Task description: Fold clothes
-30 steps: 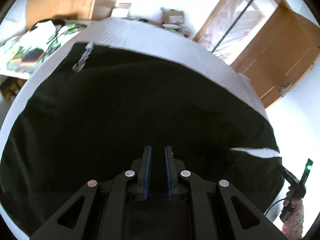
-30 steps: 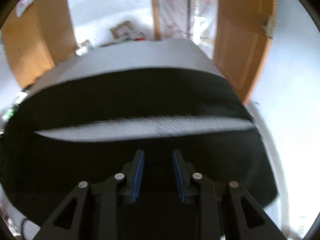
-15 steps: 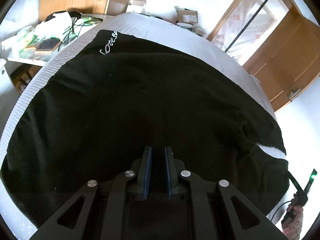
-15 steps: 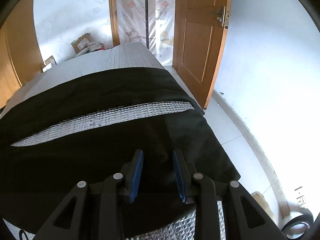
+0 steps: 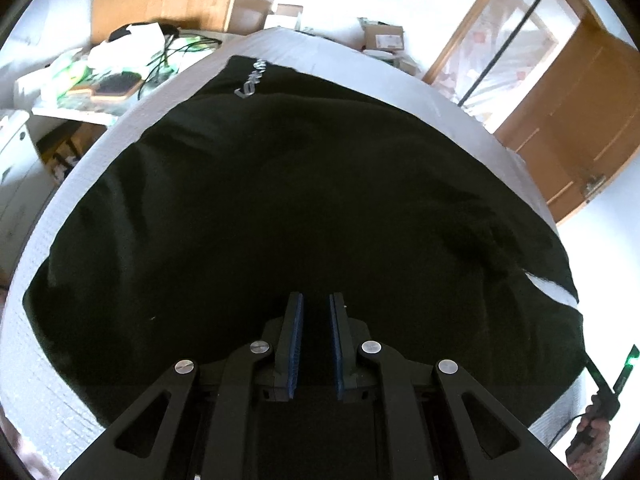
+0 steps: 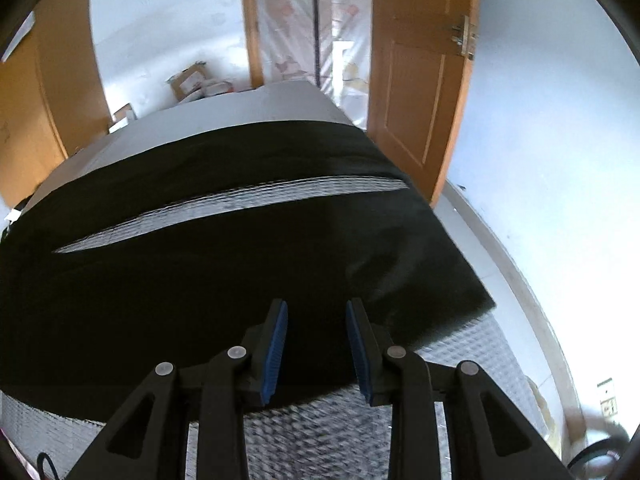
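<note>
- Left wrist view: the black garment [image 5: 304,216] is being shown spread wider over the grey table [image 5: 360,60] than a second ago; the left gripper [image 5: 316,336] is being held narrowly parted, clamped on nothing.
- Right wrist view: the right gripper [image 6: 317,344], parted and empty, is being drawn back past the near hem; a smoothing pass is probably being ended.

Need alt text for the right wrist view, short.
A black garment lies spread over a silver quilted table, one strip of table showing through a gap. The right gripper hovers above its near edge, jaws open. A wooden door stands behind.
</note>
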Tool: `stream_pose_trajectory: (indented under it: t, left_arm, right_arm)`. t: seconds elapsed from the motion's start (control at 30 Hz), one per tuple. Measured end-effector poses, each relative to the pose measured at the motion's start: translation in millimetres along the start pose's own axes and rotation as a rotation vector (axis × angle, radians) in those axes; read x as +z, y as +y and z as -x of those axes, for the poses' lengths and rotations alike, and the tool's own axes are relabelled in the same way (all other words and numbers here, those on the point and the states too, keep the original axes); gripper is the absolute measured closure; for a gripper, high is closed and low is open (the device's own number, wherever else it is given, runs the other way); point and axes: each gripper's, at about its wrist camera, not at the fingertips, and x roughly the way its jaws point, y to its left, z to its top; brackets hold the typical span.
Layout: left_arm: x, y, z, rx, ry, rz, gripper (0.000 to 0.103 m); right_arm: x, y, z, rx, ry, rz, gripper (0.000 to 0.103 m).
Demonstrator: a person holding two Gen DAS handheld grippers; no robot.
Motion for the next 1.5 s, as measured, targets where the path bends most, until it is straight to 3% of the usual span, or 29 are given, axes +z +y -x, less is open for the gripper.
stream_pose_trajectory:
  t: [0.13, 0.33, 0.57, 0.73, 0.97, 1.17, 1.5]
  left_arm:
    - [-4, 11, 8, 0.004, -0.018, 0.023, 0.090]
    - [-7, 29, 18, 0.006, -0.043, 0.061, 0.090]
    - [-14, 55, 33, 0.016, -0.064, 0.125, 0.090]
    - [-12, 70, 60, 0.037, -0.146, 0.153, 0.090]
    - [-10, 99, 60, 0.067, -0.121, 0.210, 0.090]
    - [-5, 95, 64, 0.035, -0.132, 0.200, 0.090]
    - [14, 78, 61, 0.014, -0.126, 0.128, 0.090]
  right_arm:
    - [-4, 2, 6, -0.003, -0.005, -0.013, 0.072]
    - [-3, 51, 9, 0.150, -0.037, 0.080, 0.072]
    - [-14, 74, -2, 0.210, 0.029, 0.078, 0.072]
    - [5, 108, 5, 0.293, -0.005, 0.137, 0.072]
    - [59, 208, 14, 0.484, -0.072, 0.325, 0.072]
    - [99, 313, 9, 0.606, -0.108, 0.530, 0.072]
    - [135, 458, -28, 0.762, -0.047, 0.715, 0.072]
